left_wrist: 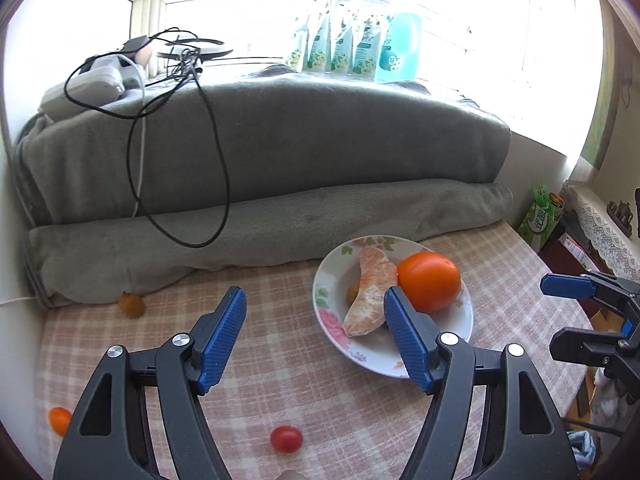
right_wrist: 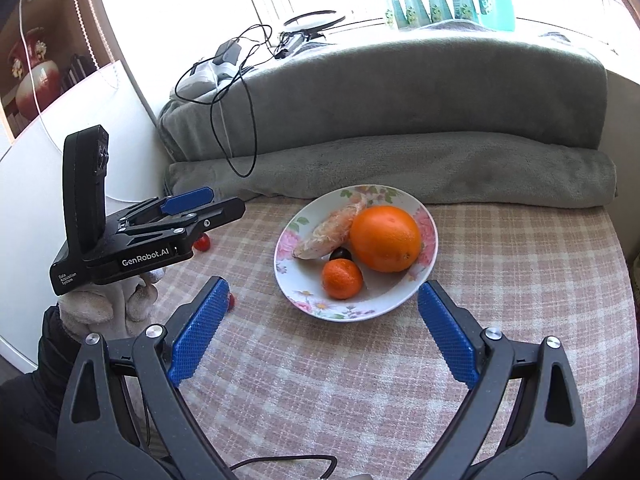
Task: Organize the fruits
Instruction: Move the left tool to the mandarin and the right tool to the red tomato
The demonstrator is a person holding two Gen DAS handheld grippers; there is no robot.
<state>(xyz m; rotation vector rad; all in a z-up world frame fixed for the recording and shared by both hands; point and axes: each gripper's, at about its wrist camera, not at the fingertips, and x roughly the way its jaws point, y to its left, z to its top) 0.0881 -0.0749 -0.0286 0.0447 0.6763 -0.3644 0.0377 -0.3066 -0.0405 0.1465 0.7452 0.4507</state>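
Observation:
A floral plate on the pink checked cloth holds a big orange, a peeled citrus segment, a mandarin and a small dark fruit. My left gripper hovers open just left of the plate with nothing between its pads; it also shows side-on, the left gripper. My right gripper stands open and empty in front of the plate's near rim, seen too as the right gripper. Loose on the cloth lie a cherry tomato, a small orange fruit and a brownish fruit.
A rolled grey blanket borders the far side of the table, with black cables hanging over it. Bottles line the window sill. A white wall closes the left side. A gloved hand holds the left gripper.

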